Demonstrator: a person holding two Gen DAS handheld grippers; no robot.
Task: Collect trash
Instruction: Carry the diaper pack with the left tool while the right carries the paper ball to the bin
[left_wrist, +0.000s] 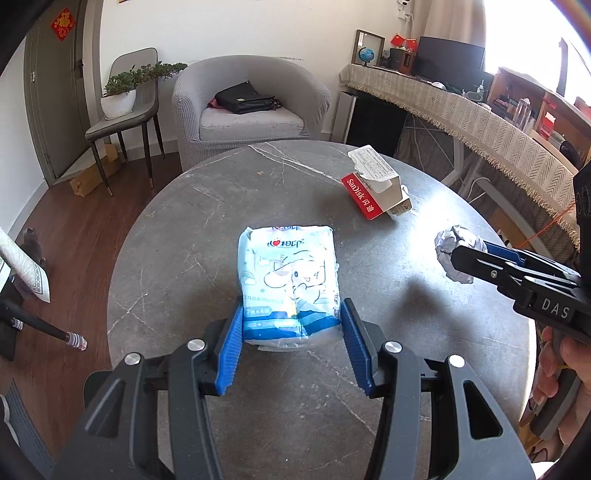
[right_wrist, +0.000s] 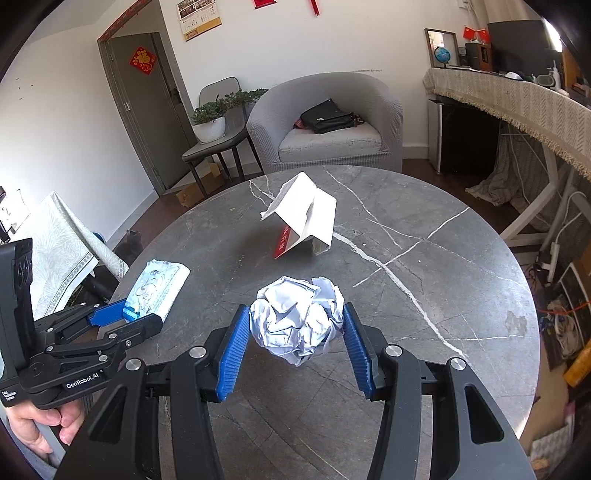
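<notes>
Each fisheye camera sits just behind its own gripper, looking forward and steeply down along the two fingers at close range over the round grey table (left_wrist: 192, 229). Both face the grey armchair (right_wrist: 325, 122) and the white wall behind it. They share the tabletop and the armchair, and each catches the other gripper at its frame edge.

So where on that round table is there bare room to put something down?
The table's right half, beyond the torn box, is bare, and so is the far left edge facing the armchair. It is crowded near the tissue pack and paper ball.
</notes>
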